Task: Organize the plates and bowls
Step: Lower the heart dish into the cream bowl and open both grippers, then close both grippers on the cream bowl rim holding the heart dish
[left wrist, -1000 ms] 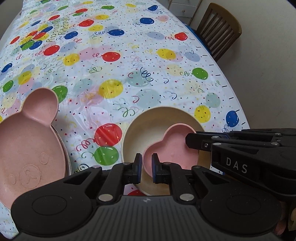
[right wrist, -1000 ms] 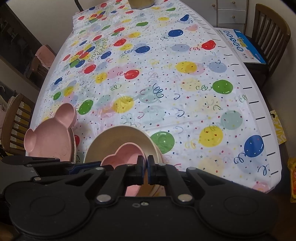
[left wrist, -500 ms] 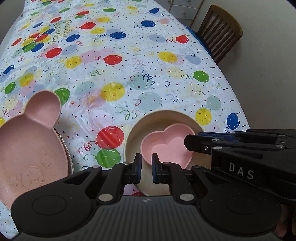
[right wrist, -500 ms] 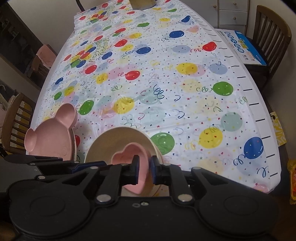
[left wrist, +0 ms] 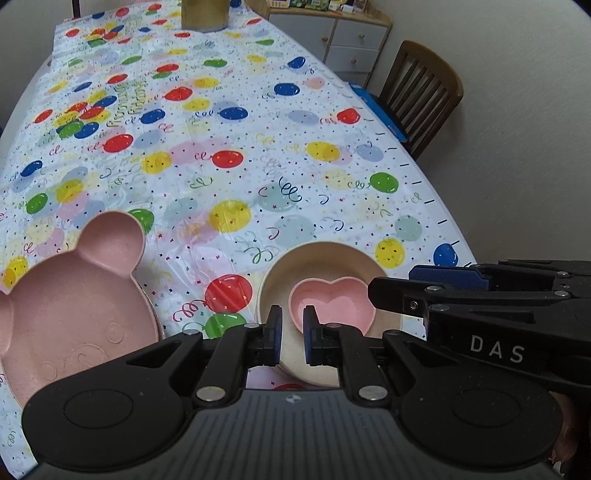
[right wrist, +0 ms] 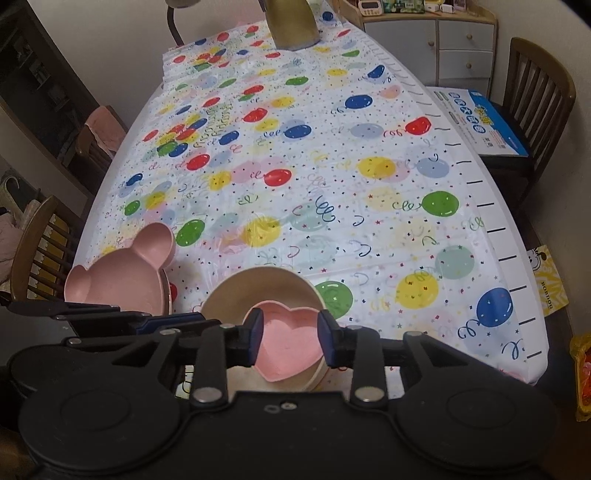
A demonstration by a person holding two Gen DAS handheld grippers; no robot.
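Note:
A pink heart-shaped bowl (left wrist: 330, 301) sits inside a round beige bowl (left wrist: 291, 264) near the table's front edge; both also show in the right wrist view, the heart bowl (right wrist: 288, 339) within the beige bowl (right wrist: 258, 286). A pink bear-shaped plate (left wrist: 70, 291) lies to the left, on top of another plate, also seen in the right wrist view (right wrist: 122, 273). My left gripper (left wrist: 292, 334) is empty with a narrow gap between its pads, above the beige bowl's near rim. My right gripper (right wrist: 290, 338) is open and empty, raised above the heart bowl.
The balloon-patterned tablecloth (right wrist: 295, 166) covers the table. A gold object (right wrist: 293, 26) stands at the far end. Wooden chairs stand at the right (right wrist: 535, 92) and left (right wrist: 40, 247). A blue-white box (right wrist: 480, 118) lies on the right chair. A drawer cabinet (right wrist: 450, 48) is behind.
My right gripper opened and let go of the heart bowl, which now rests in the beige bowl. Both grippers rose and pulled back from the bowls.

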